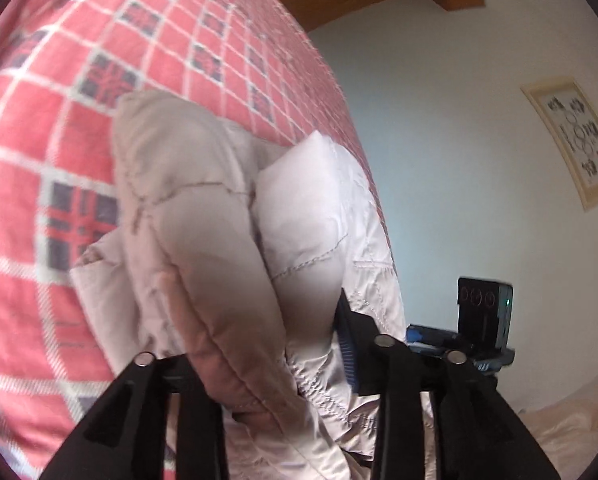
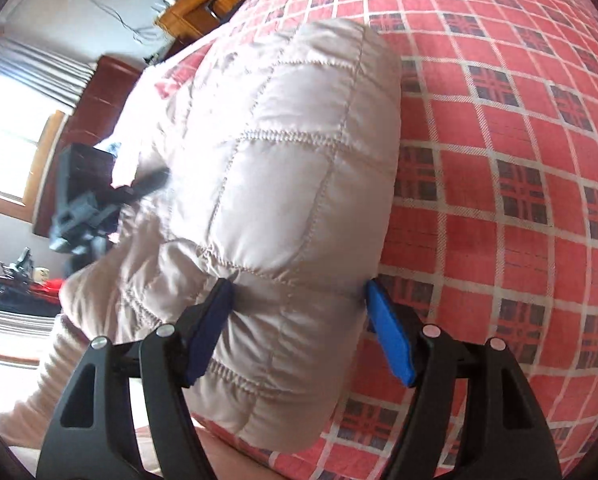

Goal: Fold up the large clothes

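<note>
My right hand-held gripper (image 2: pixel 299 312) was clamped on a thick fold of the quilted jacket (image 2: pixel 283 168), its blue pads (image 2: pixel 391 336) pressing in from both sides of the padded bundle. The pale beige jacket bulged up and away ahead of the fingers, lying on the red checked bedspread (image 2: pixel 499 160), which spread out to the right of that gripper.

My left hand-held gripper (image 1: pixel 267 344) was closed on the same jacket (image 1: pixel 203 220); puffy folds filled the space between its black fingers and hid one pad, with only a blue pad (image 1: pixel 347 344) showing on the right side. The bedspread (image 1: pixel 59 140) lay beyond and to the left of it.

To the left of my right gripper I could see the other hand-held gripper (image 2: pixel 83 204), blurred, touching the far side of the jacket.
</note>
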